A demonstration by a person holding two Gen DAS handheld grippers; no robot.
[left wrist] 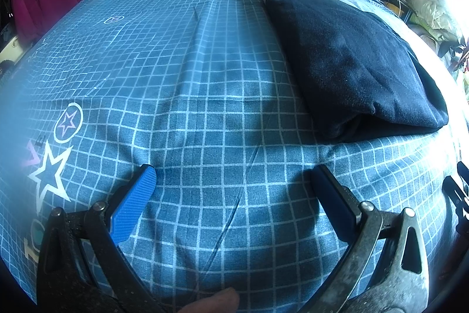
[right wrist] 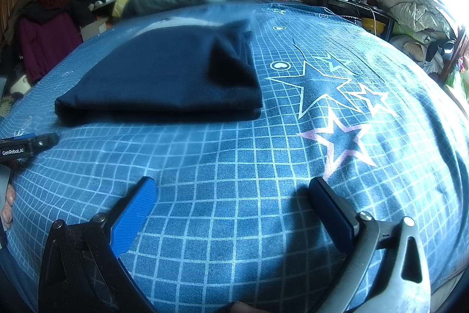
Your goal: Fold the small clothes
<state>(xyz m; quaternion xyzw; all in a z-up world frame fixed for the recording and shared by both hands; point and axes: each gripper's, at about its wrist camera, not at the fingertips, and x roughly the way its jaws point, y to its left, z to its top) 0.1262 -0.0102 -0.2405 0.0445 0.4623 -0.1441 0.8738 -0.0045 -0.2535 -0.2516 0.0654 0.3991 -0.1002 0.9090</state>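
One dark navy folded fleece garment (right wrist: 164, 75) lying flat on the blue grid-patterned bed cover (right wrist: 234, 166) — folding looks finished, judging by the neat stacked edges. Left claw (left wrist: 234, 189) and right claw (right wrist: 234, 201) both spread apart, empty, hovering near — apart from the cloth.
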